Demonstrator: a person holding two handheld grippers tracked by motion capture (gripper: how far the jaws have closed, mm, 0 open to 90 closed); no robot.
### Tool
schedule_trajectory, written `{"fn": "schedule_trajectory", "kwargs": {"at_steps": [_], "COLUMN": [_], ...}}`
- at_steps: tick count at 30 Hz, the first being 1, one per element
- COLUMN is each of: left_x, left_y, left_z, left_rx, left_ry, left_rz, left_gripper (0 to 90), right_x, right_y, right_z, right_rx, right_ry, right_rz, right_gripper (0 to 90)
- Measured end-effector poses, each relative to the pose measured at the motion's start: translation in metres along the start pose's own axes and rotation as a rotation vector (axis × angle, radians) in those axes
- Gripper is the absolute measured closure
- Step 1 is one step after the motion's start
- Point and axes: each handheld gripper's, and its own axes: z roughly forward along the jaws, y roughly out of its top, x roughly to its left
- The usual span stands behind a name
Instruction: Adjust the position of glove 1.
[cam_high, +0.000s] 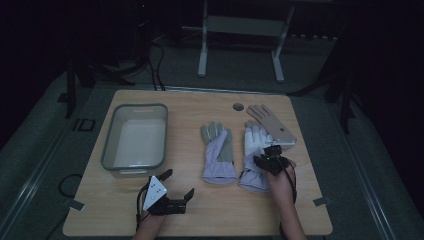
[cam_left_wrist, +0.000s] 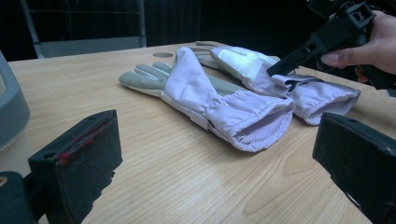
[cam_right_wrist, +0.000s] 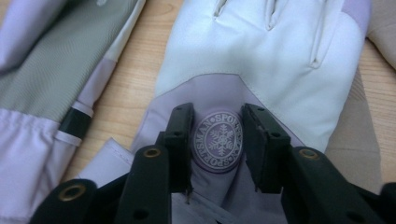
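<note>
White glove (cam_high: 256, 150): lies flat at the table's right, touching a beige glove (cam_high: 272, 124) beyond it.
Right gripper (cam_right_wrist: 217, 142): jaws narrowed around the snowflake badge, pads on fabric (pinch unconfirmed).
Left gripper (cam_high: 176, 189): jaws wide, empty, near edge.
Risk: thin top layer slips; cause, shallow bite.

gloves (cam_right_wrist: 280, 51): matt cloth | table (cam_high: 200, 210): smooth wood | bin (cam_high: 111, 131): plastic
</note>
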Motion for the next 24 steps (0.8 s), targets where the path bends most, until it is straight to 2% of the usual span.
{"fn": "schedule_trajectory", "kwargs": {"at_steps": [6,10,15,18,21,22,23,24], "left_x": [0.0,0.0,0.0,0.0,0.0,0.0,0.0,0.001], "left_y": [0.0,0.0,0.0,0.0,0.0,0.0,0.0,0.0], "left_z": [0.0,0.0,0.0,0.0,0.0,0.0,0.0,0.0], "left_rx": [0.001,0.002,0.002,0.002,0.003,0.002,0.001,0.001], "left_ry": [-0.001,-0.001,0.0,0.0,0.0,0.0,0.0,-0.001], "left_rz": [-0.001,-0.001,-0.001,-0.001,0.0,0.0,0.001,0.0], "left_gripper": [1.4,1.4,1.4,1.4,1.4,1.4,1.4,1.4], "right_x": [0.002,0.004,0.009,0.017,0.029,0.029,0.041,0.044], "right_y": [0.006,0.014,0.027,0.037,0.048,0.048,0.057,0.06], "right_z": [-0.015,-0.03,-0.049,-0.059,-0.067,-0.067,-0.071,-0.071], "right_rx": [-0.042,-0.073,-0.119,-0.141,-0.164,-0.164,-0.177,-0.179], "right_ry": [-0.006,-0.016,-0.022,-0.017,0.01,0.01,0.028,0.035], "right_rz": [0.033,0.053,0.054,0.045,0.028,0.028,0.015,0.006], "right_gripper": [75.1,75.7,75.7,75.7,75.7,75.7,75.6,75.6]}}
